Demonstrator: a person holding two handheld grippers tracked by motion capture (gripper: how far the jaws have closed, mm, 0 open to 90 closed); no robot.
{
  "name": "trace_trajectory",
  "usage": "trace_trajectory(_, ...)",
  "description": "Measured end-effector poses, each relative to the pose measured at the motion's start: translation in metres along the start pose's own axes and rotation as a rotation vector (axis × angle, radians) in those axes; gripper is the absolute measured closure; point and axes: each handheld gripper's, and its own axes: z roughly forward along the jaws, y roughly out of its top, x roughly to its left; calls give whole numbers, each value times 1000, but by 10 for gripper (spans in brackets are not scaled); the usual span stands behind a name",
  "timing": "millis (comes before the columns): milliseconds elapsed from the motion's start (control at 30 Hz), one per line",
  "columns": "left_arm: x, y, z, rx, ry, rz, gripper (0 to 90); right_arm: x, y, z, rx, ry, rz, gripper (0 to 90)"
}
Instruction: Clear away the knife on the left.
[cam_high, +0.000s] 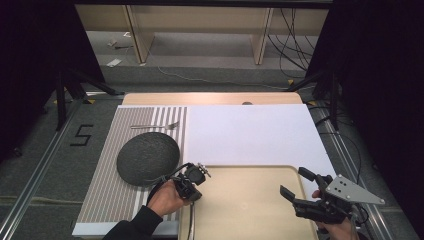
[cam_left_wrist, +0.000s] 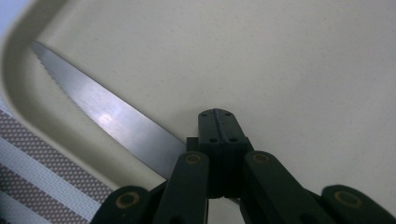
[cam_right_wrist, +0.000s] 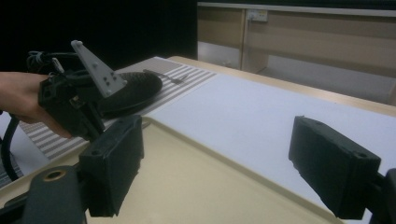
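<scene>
We had the left tongs (cam_left_wrist: 217, 128) clamped on the knife (cam_left_wrist: 109, 119), stiff, thin and slippery, best held at its handle, while the right tongs (cam_right_wrist: 233, 161) stood open.

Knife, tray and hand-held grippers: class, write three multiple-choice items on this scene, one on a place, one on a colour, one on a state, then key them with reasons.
1. Where does the knife blade lie?
A. in the beige tray
B. on the dark plate
C. on the floor

2. What colour is the round plate on the striped mat?
A. white
B. dark grey
C. red

3. How do the jaws of the right hand-held gripper stand?
A. shut on the fork
B. shut on nothing
C. wide open

Key: 1 A, the left gripper view shows the serrated blade resting on the tray floor near its rounded corner, held by the left hand-held gripper. 2 B, the high view shows it dark grey. 3 C, the right gripper view shows a wide gap between its jaws.
</scene>
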Motion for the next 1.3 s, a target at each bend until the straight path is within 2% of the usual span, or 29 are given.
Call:
trace_trajectory(100, 1, -2, -1, 4, -13, -6, 897, 0, 0, 0, -3, 0, -1, 188)
trace_trajectory(600, 6, -9, -3, 7, -13, -14, 897, 0, 0, 0, -2, 0, -1, 189)
trace_trajectory(833, 8, -11, -4, 1, -39, -20, 869, 1, 0, 0, 1, 0, -2, 189)
trace_trajectory(900, 8, -11, -4, -4, -55, -20, 824, 1, 0, 0, 0, 1, -2, 189)
trace_trajectory(1067, 9, -11, -6, -24, -92, -11, 632, 1, 0, 0, 0, 0, -4, 189)
trace_trajectory(1133, 9, -11, -7, -50, -75, -1, 550, 1, 0, 0, 0, 0, -3, 189)
trace_trajectory(1200, 10, -12, -10, -84, -90, 8, 487, 1, 0, 0, 1, 1, -3, 189)
trace_trajectory(1300, 10, -13, -15, -149, -81, 13, 394, 1, 0, 0, 1, 0, -3, 189)
